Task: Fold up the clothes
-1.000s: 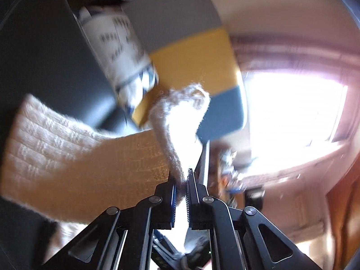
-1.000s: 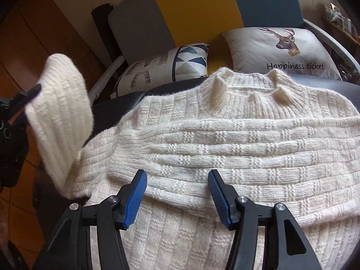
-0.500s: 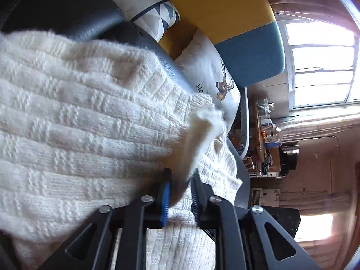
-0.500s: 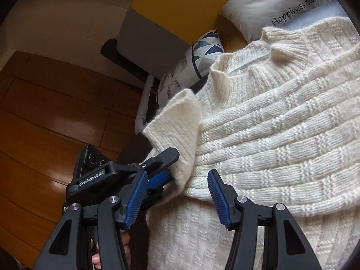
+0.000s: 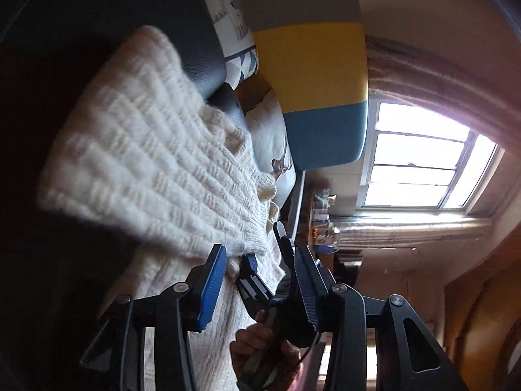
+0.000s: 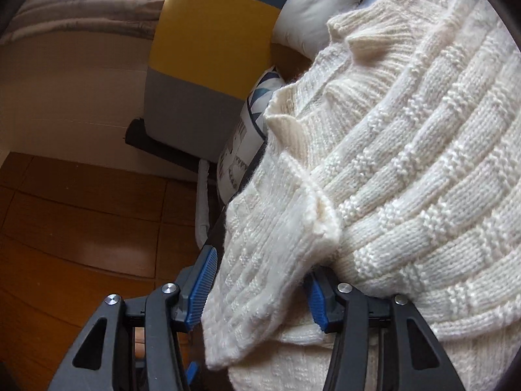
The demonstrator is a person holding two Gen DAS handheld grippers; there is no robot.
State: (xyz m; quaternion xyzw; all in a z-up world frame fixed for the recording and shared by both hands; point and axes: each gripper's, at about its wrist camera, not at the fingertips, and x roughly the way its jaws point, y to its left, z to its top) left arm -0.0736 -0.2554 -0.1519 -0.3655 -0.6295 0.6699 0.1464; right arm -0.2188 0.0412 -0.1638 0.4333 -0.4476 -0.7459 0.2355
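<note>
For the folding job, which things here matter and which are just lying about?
Job in hand: cream knit sweater; left gripper; right gripper, with the sleeve between its open jaws.

Lying about: deer pillow; patterned pillow; sofa back; window; wooden floor.

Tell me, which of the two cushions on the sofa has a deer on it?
The plain white cushion by the sofa's blue section carries the deer; the other cushion, by the grey section, shows blue triangles instead.
</note>
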